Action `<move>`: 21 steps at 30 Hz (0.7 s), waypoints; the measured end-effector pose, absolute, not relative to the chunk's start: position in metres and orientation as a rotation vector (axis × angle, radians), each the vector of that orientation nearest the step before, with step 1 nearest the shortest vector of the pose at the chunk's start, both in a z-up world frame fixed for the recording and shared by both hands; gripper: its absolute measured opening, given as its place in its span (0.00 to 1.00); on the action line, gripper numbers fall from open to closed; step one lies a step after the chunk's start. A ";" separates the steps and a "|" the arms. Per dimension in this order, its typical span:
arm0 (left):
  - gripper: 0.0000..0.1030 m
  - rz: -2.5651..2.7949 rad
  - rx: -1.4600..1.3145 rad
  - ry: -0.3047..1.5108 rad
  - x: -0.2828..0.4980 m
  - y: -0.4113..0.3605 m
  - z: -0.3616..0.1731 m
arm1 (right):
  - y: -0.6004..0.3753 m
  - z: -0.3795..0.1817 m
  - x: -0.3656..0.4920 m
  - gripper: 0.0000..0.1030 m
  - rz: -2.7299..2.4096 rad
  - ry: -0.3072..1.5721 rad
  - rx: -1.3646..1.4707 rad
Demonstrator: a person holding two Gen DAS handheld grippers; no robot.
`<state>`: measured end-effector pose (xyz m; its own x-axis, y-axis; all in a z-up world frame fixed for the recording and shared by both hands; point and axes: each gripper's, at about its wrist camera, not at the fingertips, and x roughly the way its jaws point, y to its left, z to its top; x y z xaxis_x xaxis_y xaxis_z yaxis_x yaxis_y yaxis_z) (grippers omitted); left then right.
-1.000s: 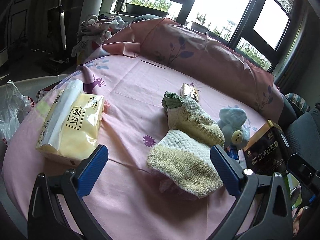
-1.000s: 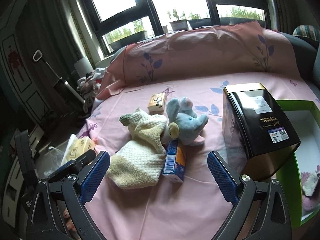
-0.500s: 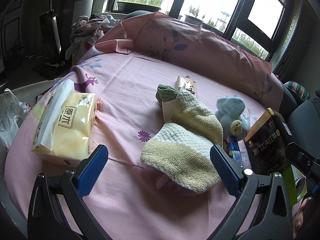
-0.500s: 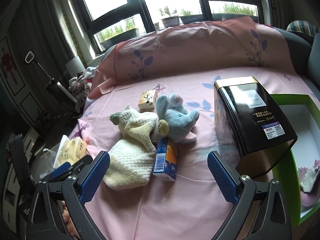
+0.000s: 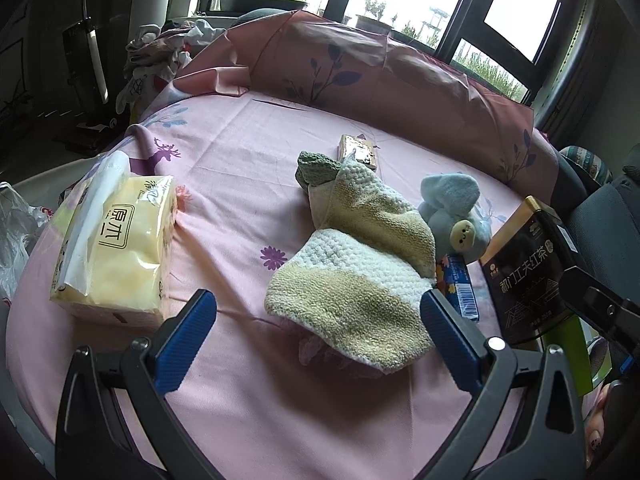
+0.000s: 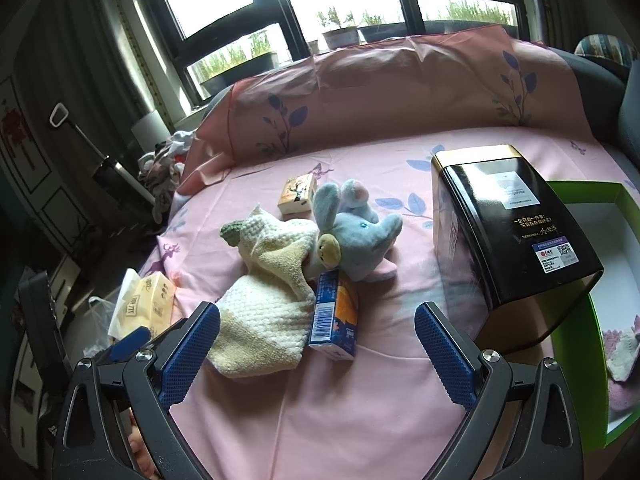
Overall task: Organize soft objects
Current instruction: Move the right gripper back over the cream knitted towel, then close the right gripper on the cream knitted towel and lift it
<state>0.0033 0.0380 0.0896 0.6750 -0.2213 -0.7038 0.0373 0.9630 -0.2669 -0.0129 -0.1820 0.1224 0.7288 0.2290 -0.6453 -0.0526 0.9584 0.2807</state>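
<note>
I see a pink sheet (image 5: pixel 224 184) with leaf and flower prints spread over the round bed, and everything lies on it. At the right side sits a green box (image 6: pixel 592 240) with a white inside, and a pale pink and cream cloth (image 6: pixel 622 350) lies in its near corner. Just left of that box stands a black tin (image 6: pixel 516 236) with a gold rim, tilted back. On the far left, near the bed's edge, is a yellow tissue pack (image 5: pixel 116 240). In the middle lies my main soft thing, a knitted towel (image 5: pixel 360 276) in cream-white and pale yellow blocks, bumpy in texture, crumpled and folded over itself, with a small green cloth (image 5: pixel 316 170) poking out at its far end. Touching its right side is a pale blue plush toy (image 6: pixel 356 232) lying on its side, with a small tan face. A blue and orange carton (image 6: pixel 334 320) lies against the near edge of the towel and the toy. Beyond them is a small tan packet (image 6: pixel 298 196). My left gripper (image 5: pixel 318 340) hovers just above the near edge of the towel, fingers released and wide apart, holding nothing. My right gripper (image 6: pixel 318 350) hangs over the carton, fingers likewise spread and empty.
</note>
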 end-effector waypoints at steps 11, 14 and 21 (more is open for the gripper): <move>0.98 -0.205 -0.253 0.945 0.012 0.030 0.070 | -0.174 0.109 0.002 0.96 0.309 0.831 0.380; 0.98 -0.201 -0.279 0.968 0.013 0.033 0.067 | -0.160 0.104 0.012 0.95 0.382 0.872 0.397; 0.97 -0.180 -0.340 0.944 0.015 0.047 0.072 | -0.126 0.101 0.058 0.87 0.415 0.984 0.321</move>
<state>0.0147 0.0466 0.0715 0.5771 -0.2975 -0.7606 0.0036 0.9322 -0.3619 0.0578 -0.1261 0.1006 0.4866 0.4765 -0.7323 -0.1920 0.8760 0.4424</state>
